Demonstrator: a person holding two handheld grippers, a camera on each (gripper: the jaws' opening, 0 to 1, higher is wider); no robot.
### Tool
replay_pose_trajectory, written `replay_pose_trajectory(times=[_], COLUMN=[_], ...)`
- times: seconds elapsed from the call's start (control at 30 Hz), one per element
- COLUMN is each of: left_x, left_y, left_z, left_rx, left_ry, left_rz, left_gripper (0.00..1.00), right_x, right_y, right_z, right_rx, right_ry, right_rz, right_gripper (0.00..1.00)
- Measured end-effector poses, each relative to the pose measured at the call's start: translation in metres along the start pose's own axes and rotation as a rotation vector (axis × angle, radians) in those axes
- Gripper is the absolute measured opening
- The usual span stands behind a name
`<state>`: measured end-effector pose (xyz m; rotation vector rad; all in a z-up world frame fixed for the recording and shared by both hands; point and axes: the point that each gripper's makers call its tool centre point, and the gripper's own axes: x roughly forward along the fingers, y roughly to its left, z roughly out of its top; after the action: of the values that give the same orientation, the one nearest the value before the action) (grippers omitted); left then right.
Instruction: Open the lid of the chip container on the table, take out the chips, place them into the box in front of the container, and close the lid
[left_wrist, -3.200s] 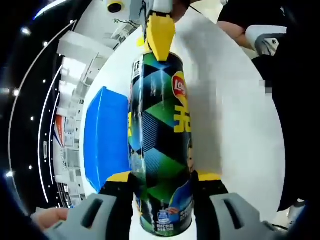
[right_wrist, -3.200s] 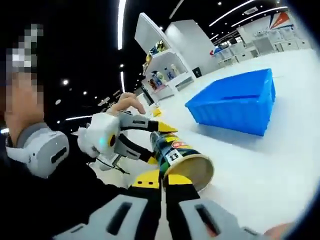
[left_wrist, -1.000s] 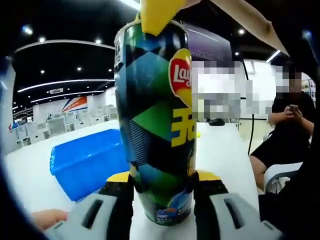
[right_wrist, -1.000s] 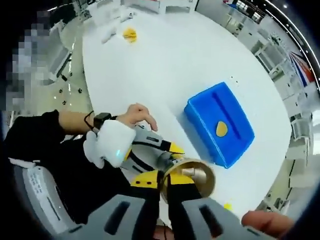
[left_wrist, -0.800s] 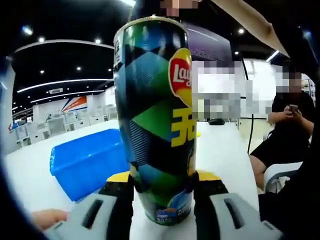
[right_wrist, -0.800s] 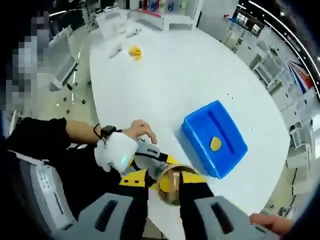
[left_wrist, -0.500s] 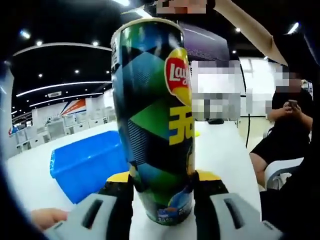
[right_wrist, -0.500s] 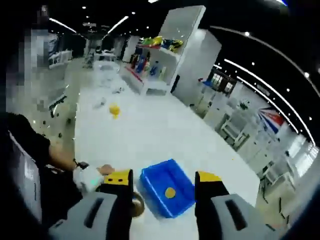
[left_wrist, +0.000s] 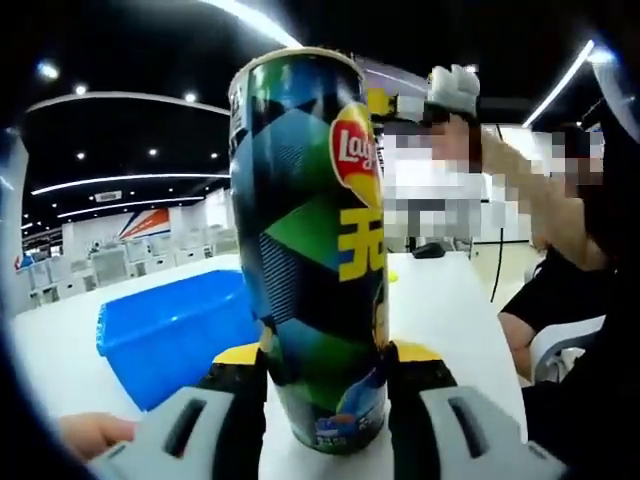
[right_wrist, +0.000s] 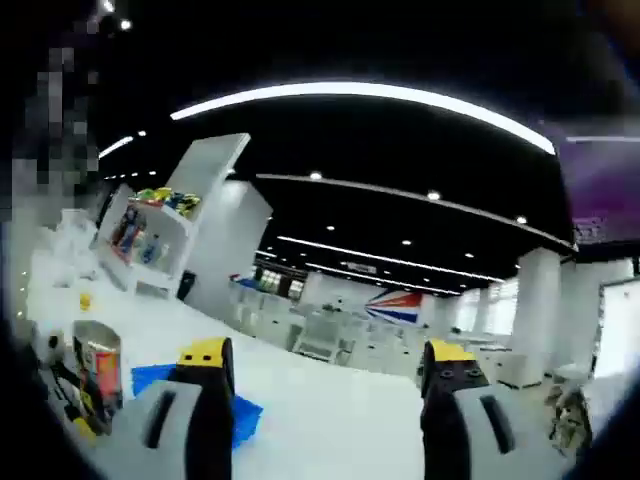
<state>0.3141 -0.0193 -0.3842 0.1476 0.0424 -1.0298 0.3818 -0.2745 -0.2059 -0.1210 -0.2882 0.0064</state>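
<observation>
Clamping the chip container (left_wrist: 310, 250) low on its body, your left gripper (left_wrist: 325, 400) has its 2 yellow-tipped jaws pressed on either side of the can near the base, in the left gripper view. The can stands upright on the white table (left_wrist: 450, 310), its top rim bare with no lid on it that I can see. The blue box (left_wrist: 170, 330) sits just beside and behind it.

In the right gripper view, your right gripper (right_wrist: 325, 400) has its jaws wide apart and holding nothing, aimed across the room. The chip container (right_wrist: 95, 375) shows small at the left edge, the blue box (right_wrist: 240, 415) next to it.

The can is probably a light, stiff cardboard tube with a slick printed skin, and the chips are brittle. Grip its wall firmly but without crushing, low as now, and tip it gently.
</observation>
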Motion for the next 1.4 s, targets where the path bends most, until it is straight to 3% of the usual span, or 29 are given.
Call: replay_pose_trajectory(times=[0.1, 0.17, 0.23, 0.37, 0.5, 0.6, 0.87, 1.4], left_x=[0.0, -0.001, -0.001, -0.001, -0.001, -0.001, 0.0, 0.001], left_y=[-0.001, -0.001, -0.002, -0.003, -0.005, -0.006, -0.007, -0.007], left_z=[0.0, 0.0, 0.0, 0.0, 0.0, 0.0, -0.001, -0.002], left_rx=[0.002, -0.001, -0.004, -0.006, -0.006, -0.006, -0.006, -0.005], left_ry=[-0.006, -0.008, -0.011, -0.019, -0.022, -0.028, -0.032, -0.04], left_rz=[0.003, 0.001, 0.001, 0.002, 0.001, 0.003, 0.003, 0.003], left_gripper=[0.47, 0.47, 0.47, 0.47, 0.47, 0.47, 0.47, 0.48], right_x=[-0.009, -0.016, -0.017, -0.023, -0.024, -0.028, -0.031, -0.034], right_y=[-0.028, -0.04, -0.041, -0.042, -0.035, -0.031, -0.031, -0.028], right_z=[-0.082, -0.128, -0.147, -0.179, -0.202, -0.225, -0.231, -0.244], right_rx=[0.037, 0.046, 0.049, 0.015, 0.016, -0.003, 0.033, 0.029], right_ry=[0.152, 0.247, 0.251, 0.296, 0.342, 0.433, 0.464, 0.523], right_rz=[-0.076, -0.118, -0.118, -0.146, -0.136, -0.129, -0.136, -0.124], right_gripper=[0.77, 0.92, 0.96, 0.81, 0.81, 0.81, 0.72, 0.68])
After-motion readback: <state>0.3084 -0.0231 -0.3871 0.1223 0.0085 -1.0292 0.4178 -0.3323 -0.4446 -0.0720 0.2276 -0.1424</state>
